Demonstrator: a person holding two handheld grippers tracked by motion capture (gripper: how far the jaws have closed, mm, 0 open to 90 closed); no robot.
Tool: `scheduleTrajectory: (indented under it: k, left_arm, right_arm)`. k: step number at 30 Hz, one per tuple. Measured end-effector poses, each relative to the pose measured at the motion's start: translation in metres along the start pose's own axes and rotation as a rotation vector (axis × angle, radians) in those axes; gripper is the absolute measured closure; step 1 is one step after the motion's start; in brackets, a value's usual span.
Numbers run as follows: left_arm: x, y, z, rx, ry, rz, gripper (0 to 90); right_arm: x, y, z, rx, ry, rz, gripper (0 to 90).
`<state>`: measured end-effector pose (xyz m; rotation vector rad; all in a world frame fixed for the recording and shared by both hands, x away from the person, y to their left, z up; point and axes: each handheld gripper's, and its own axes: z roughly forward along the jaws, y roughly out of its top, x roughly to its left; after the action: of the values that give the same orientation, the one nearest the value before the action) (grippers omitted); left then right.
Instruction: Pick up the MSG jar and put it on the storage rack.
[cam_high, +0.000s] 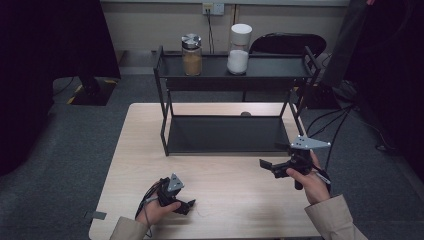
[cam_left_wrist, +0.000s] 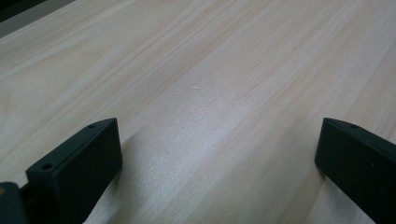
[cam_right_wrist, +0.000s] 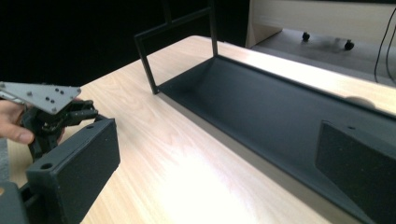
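Fingers on both grippers are wide open and hold nothing.

From the high view, the left gripper (cam_high: 187, 205) sits low on the wooden table (cam_high: 225, 190), near the front edge, held in the person's left hand (cam_high: 157, 210). The right gripper (cam_high: 265, 164) is held up a little by the right hand (cam_high: 310, 182), just in front of the black shelf rack (cam_high: 162, 100). Its fingers point left, along the front of the rack. The rack has two levels. The bottom tray (cam_high: 225, 134) has nothing in it. On the top shelf stand a glass jar of brown powder (cam_high: 191, 55) with a shiny lid and, beside it, a jar of white powder (cam_high: 239, 50) with a white lid. The two grippers are well apart.

From the left gripper view, the two black fingers (cam_left_wrist: 79, 163) stand far apart with bare table (cam_left_wrist: 210, 93) between them. They are very close to the wood.

From the right gripper view, the black fingers (cam_right_wrist: 79, 158) are also far apart. Between them you see the table (cam_right_wrist: 187, 158) and the long black bottom tray (cam_right_wrist: 261, 112) of the rack. Far off on the left side is the left gripper (cam_right_wrist: 91, 113) with its grey plate, and a bit of the left hand (cam_right_wrist: 11, 123).
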<state>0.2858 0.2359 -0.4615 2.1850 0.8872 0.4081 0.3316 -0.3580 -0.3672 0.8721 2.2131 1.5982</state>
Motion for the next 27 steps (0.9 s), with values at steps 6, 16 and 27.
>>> scheduleTrajectory:
  k: [6, 16, 27]
  left_arm:
    - [0.0, 0.0, 0.0, -0.002, 0.0, -0.003, 0.0]
    - [0.0, 0.0, 0.001, -0.002, 0.0, -0.004, 0.0]
    - [-0.001, 0.0, 0.001, -0.004, 0.001, -0.005, 0.0]
  right_arm:
    - [-0.003, -0.014, -0.002, 0.011, 0.004, 0.01, 0.0]
    - [-0.003, -0.036, -0.003, 0.034, -0.017, 0.006, 0.0]
    - [-0.006, -0.062, -0.005, 0.065, -0.022, 0.042, 0.0]
